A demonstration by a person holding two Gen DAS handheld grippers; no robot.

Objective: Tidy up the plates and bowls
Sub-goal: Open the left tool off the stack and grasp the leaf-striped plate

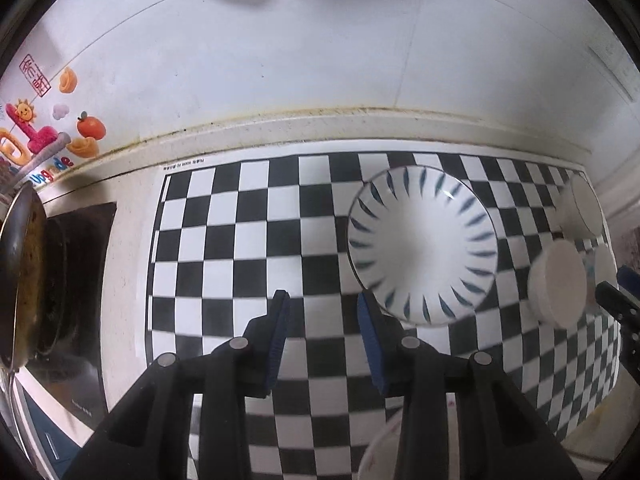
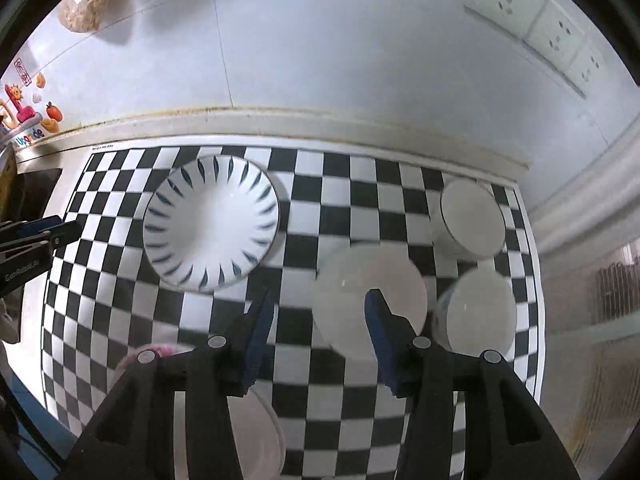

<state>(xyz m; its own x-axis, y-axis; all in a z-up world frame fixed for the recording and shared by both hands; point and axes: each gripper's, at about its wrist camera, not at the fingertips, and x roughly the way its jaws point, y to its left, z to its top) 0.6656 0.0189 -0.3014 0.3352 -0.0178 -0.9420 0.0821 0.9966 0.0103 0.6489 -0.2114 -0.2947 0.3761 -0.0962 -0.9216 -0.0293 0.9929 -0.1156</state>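
A white plate with blue leaf strokes (image 1: 422,244) lies on the checkered mat (image 1: 248,240); it also shows in the right wrist view (image 2: 211,224). Three white bowls stand to its right: a near one (image 2: 370,296), a far one (image 2: 472,218) and a right one (image 2: 480,308). My left gripper (image 1: 324,304) is open and empty, its right finger just in front of the plate's near rim. My right gripper (image 2: 318,304) is open, its right finger over the near bowl's rim. The left gripper's tips show at the left in the right wrist view (image 2: 60,232).
A dark pan (image 1: 20,276) sits on a stove (image 1: 76,304) left of the mat. A white dish edge (image 1: 380,448) lies below my left gripper. A pinkish dish (image 2: 256,432) lies under my right gripper. The tiled wall (image 1: 320,60) stands behind, with sockets (image 2: 532,20).
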